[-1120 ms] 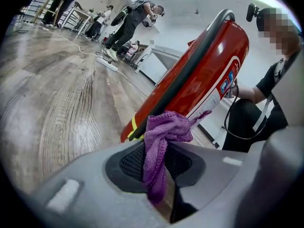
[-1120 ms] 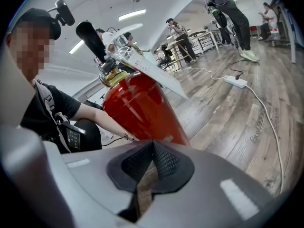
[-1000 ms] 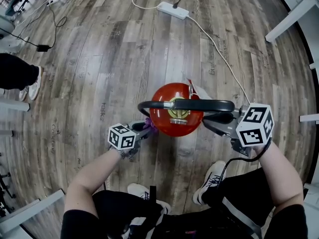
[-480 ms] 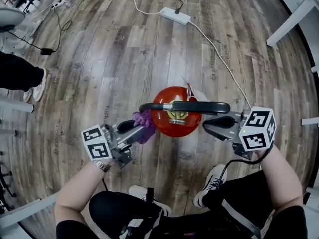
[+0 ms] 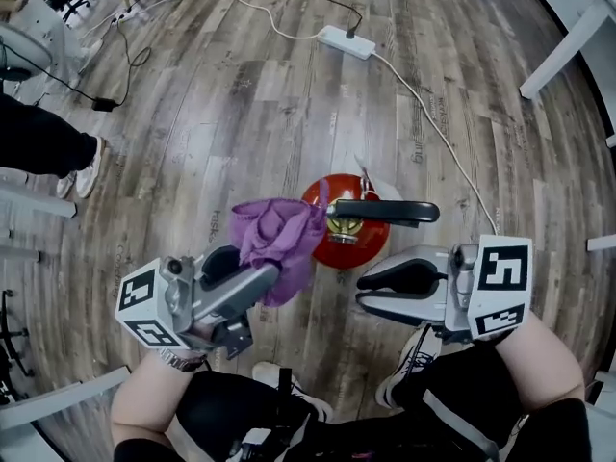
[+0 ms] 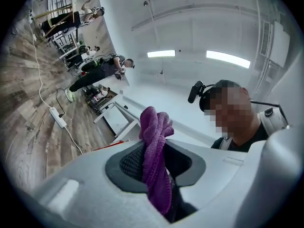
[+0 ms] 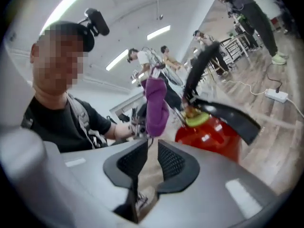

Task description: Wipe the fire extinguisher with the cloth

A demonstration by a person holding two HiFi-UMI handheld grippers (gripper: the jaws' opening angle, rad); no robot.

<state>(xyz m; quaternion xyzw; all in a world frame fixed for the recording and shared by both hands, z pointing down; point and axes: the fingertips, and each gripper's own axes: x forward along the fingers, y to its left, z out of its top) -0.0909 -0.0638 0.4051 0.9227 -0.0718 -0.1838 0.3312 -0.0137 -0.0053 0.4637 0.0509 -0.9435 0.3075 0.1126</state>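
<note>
Our left gripper (image 5: 272, 275) is clamped on the purple cloth (image 5: 279, 234), which bunches up past the pads and flops over them, held up just left of the fire extinguisher (image 5: 354, 248). From the right gripper view the cloth looks clear of the red body, not yet on it. The extinguisher stands upright on the wooden floor (image 5: 241, 114) just beyond our feet, between the two grippers. Our right gripper (image 5: 366, 293) sits near its right side, under the black lever (image 5: 385, 211). Its jaws have just been opening and stand a narrow gap apart with nothing between them. We judge the cloth soft, light and limp, so it will drag and fold as it wipes; a grip on the middle of the bunch, as now, should leave enough loose fabric to press flat. The cylinder looks heavy, rigid and smooth, likely slippery and prone to rock if pushed high up. We would steady it by the lever or neck, not the rounded painted body.
</note>
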